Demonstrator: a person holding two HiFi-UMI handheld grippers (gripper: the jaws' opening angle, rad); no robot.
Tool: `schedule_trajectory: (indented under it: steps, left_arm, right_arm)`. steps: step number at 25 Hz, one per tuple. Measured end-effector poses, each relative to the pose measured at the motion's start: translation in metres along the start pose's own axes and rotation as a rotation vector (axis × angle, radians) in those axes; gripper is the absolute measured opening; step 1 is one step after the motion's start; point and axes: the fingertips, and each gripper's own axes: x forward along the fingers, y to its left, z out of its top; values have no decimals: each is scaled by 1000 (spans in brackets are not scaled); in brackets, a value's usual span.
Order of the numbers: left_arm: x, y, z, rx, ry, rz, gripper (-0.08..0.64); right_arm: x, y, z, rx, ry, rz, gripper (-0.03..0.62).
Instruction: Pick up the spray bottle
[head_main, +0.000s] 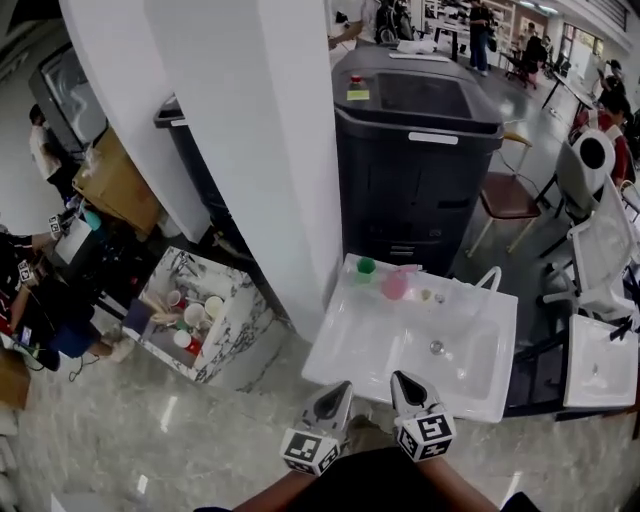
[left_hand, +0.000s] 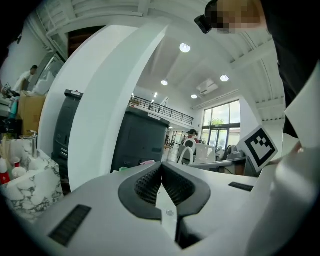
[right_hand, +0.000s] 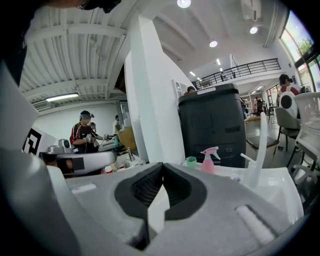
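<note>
A pink spray bottle (head_main: 396, 283) stands upright on the back ledge of a white sink basin (head_main: 365, 350), next to a green cup (head_main: 366, 266). Both of my grippers hover at the sink's near edge, well short of the bottle. The left gripper (head_main: 343, 386) and the right gripper (head_main: 398, 377) sit side by side, both shut and empty. In the right gripper view the spray bottle (right_hand: 208, 160) shows just right of the closed jaw tips (right_hand: 162, 164), with the green cup (right_hand: 191, 161) beside it. The left gripper (left_hand: 161, 164) shows its pads pressed together, with only the bottle's pink top (left_hand: 147, 162) visible beyond.
A white faucet (right_hand: 260, 150) rises at the sink's right. A black copier (head_main: 415, 150) stands behind the sink, a white pillar (head_main: 260, 150) to its left. A marble basin with cups (head_main: 190, 315) sits on the floor at left, another white basin (head_main: 600, 365) at right. People stand around.
</note>
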Motion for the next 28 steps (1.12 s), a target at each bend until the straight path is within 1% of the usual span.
schedule_trajectory:
  steps: [3, 7, 10, 13, 15, 17, 19, 23, 24, 25, 26, 28]
  left_arm:
    - [39, 16, 0, -2, 24, -1, 18]
    - [84, 37, -1, 7, 56, 6, 18]
    - [115, 45, -8, 9, 85, 5, 18]
    - [144, 50, -18, -4, 114, 4, 18]
    - [159, 51, -23, -5, 130, -5, 18]
    - [171, 52, -29, -5, 149, -22, 18]
    - [181, 54, -34, -14, 168, -37, 18]
    - [198, 65, -34, -23, 183, -24, 17]
    - [201, 69, -34, -23, 185, -18, 17]
    - [204, 73, -34, -25, 187, -11, 18]
    - [207, 77, -34, -27, 189, -5, 18]
    - [211, 84, -36, -35, 195, 7, 18]
  right_arm:
    - [31, -28, 6, 9, 20, -3, -2]
    - [68, -65, 11, 29, 27, -27, -2]
    - [92, -89, 12, 40, 27, -34, -2]
    - [117, -115, 10, 36, 26, -62, -2]
    - [136, -131, 5, 40, 34, -69, 0]
    - [157, -142, -1, 49, 43, -52, 0]
    - [176, -154, -6, 40, 47, -52, 0]
    - [207, -179, -16, 22, 81, -87, 2]
    - [215, -185, -18, 26, 84, -97, 30]
    - [222, -191, -20, 31, 86, -109, 120]
    - [229, -197, -22, 34, 90, -123, 134]
    - [241, -207, -29, 28, 102, -155, 135]
